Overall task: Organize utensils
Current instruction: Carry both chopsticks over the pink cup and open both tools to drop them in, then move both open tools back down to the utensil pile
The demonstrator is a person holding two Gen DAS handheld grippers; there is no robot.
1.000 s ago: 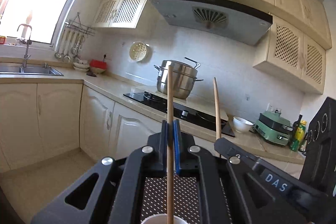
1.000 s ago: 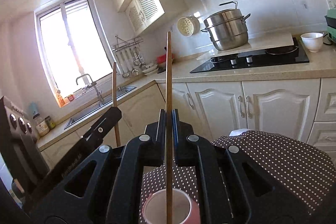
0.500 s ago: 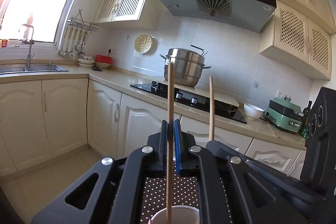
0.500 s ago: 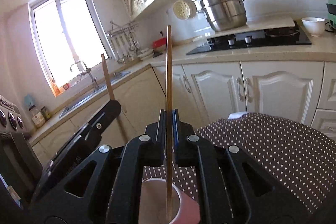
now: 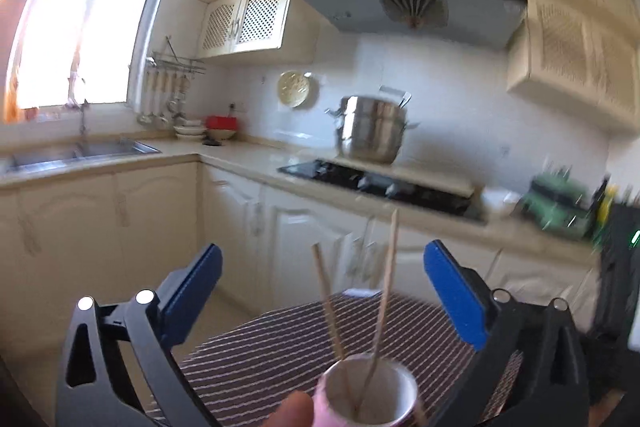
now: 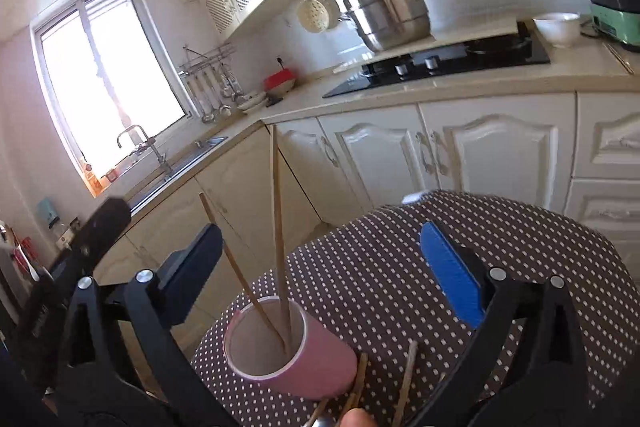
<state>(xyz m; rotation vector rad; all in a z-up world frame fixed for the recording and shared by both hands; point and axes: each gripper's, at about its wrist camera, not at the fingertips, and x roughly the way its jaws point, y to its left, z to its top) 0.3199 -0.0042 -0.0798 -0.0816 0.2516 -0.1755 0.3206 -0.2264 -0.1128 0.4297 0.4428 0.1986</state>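
Note:
A pink cup (image 6: 296, 355) stands on a brown polka-dot tablecloth (image 6: 500, 239). Two wooden chopsticks (image 6: 277, 235) stand loose in it, leaning apart. The cup (image 5: 368, 393) and both chopsticks (image 5: 385, 287) also show in the left wrist view, which is blurred. My right gripper (image 6: 320, 275) is open above and around the cup, holding nothing. My left gripper (image 5: 324, 291) is open too, its blue pads wide on either side of the chopsticks. More wooden sticks (image 6: 404, 383) lie on the cloth by the cup.
Cream kitchen cabinets (image 6: 460, 147) run behind the table. The counter holds a black hob (image 6: 440, 67), a steel steamer pot (image 6: 390, 13), a white bowl (image 6: 557, 29) and a green appliance (image 6: 614, 9). A sink (image 6: 176, 167) sits under the window. A fingertip (image 5: 290, 411) shows at the bottom edge.
Both grippers have opened and let go of their chopsticks, which now stand loose in the pink cup. The left view has swung and blurred.

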